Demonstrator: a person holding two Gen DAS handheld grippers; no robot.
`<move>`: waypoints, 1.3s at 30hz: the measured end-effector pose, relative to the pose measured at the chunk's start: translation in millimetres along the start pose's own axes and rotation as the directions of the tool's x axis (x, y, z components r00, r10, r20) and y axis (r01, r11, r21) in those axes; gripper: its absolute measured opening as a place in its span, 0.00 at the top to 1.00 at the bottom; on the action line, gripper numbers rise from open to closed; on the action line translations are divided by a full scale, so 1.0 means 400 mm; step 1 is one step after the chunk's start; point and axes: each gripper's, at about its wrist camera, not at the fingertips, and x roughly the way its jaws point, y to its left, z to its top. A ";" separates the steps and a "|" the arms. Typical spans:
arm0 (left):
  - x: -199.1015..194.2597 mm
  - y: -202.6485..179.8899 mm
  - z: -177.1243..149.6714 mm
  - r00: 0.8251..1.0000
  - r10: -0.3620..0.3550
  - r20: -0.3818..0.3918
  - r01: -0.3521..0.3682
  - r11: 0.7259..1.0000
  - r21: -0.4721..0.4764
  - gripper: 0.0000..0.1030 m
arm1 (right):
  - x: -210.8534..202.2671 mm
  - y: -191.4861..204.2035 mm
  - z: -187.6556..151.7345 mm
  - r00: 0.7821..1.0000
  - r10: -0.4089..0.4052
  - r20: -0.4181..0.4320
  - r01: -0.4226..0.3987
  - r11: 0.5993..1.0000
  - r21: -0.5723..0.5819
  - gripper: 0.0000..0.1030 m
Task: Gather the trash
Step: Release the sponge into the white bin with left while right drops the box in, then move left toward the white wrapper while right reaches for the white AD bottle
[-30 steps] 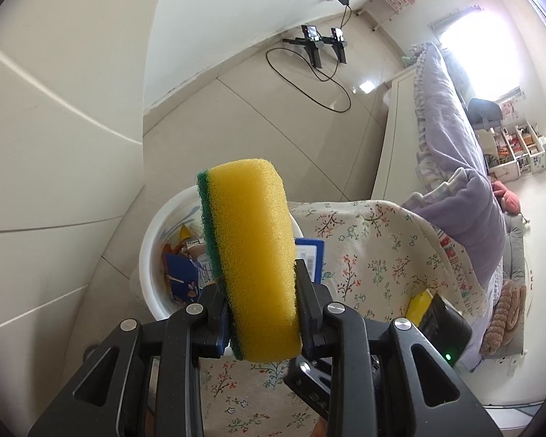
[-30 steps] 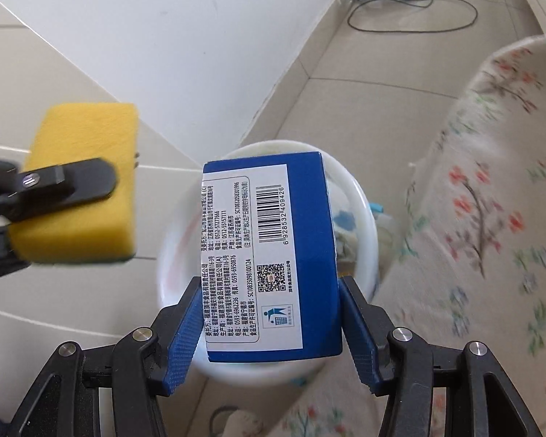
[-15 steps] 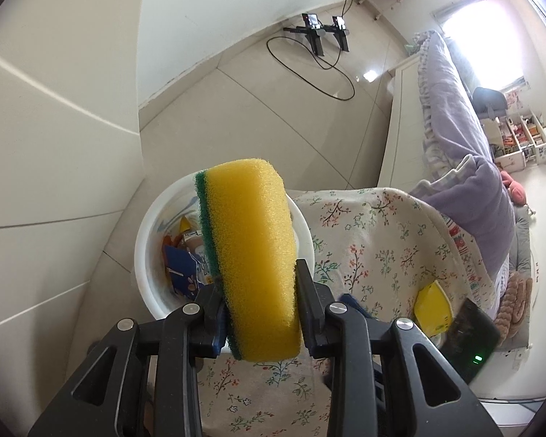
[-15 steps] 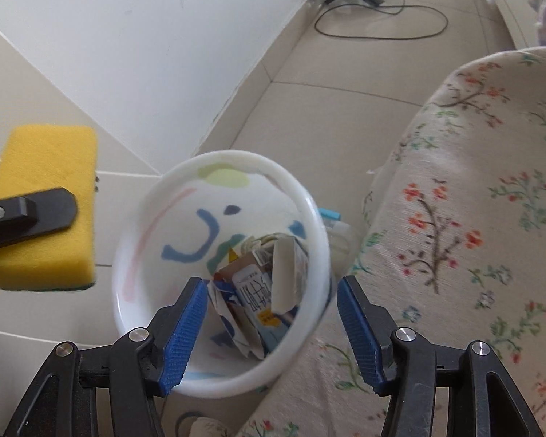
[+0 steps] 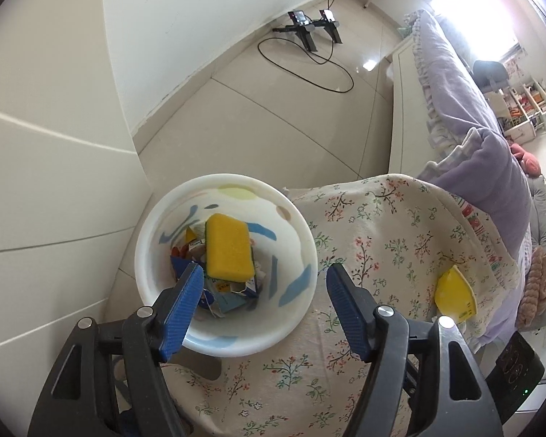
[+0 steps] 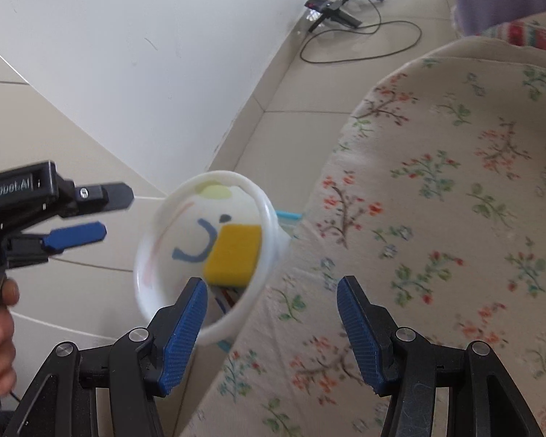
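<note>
left gripper: jaws spread wide, nothing between the blue pads, hanging right over the bin. In the right wrist view it pokes in from the left edge, beside the rim.
right gripper: also wide apart and empty, sitting over the spot where the bin edge meets the cloth.
bin: white round tub with blue squiggles and a pale yellow blob painted inside, standing on the floor tight against the cloth-covered furniture.
sponge: yellow with a green scrubby side, lying inside the bin on top of the rest of the trash, a bit tilted. Touching neither gripper.
other trash: blue carton bits and torn wrappers piled under the sponge, can't really make out what's what.
floral cloth: cream with little flower sprigs, draped over the furniture right of the bin.
yellow thing: sits on the cloth near its far right edge, well apart from the bin, no idea what it is.
</note>
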 end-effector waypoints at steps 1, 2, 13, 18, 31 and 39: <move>0.001 -0.004 -0.003 1.000 -0.009 -0.005 0.009 1.000 -0.003 0.30 | -0.016 -0.012 -0.007 1.000 -0.009 0.004 0.009 1.000 0.001 0.38; 0.004 -0.008 -0.006 1.000 -0.016 -0.012 0.016 1.000 -0.006 0.30 | -0.033 -0.026 -0.009 1.000 -0.019 0.007 0.019 1.000 0.003 0.38; 0.048 -0.196 -0.089 0.996 -0.042 -0.081 0.054 0.987 0.152 0.30 | -0.303 -0.327 -0.039 0.976 -0.189 0.109 0.173 0.975 0.142 0.30; 0.085 -0.344 -0.168 0.993 -0.048 -0.104 0.078 0.949 0.305 0.30 | -0.353 -0.489 -0.053 0.942 -0.328 0.076 0.308 0.931 0.195 0.29; 0.192 -0.621 -0.320 0.984 -0.050 -0.172 0.130 0.862 0.490 0.30 | -0.199 -0.668 -0.106 0.948 -0.294 -0.123 0.314 0.926 0.209 0.29; 0.252 -0.643 -0.323 0.975 -0.085 -0.204 0.163 0.899 0.406 0.30 | -0.193 -0.542 -0.194 0.964 -0.243 -0.110 0.249 0.968 0.042 0.59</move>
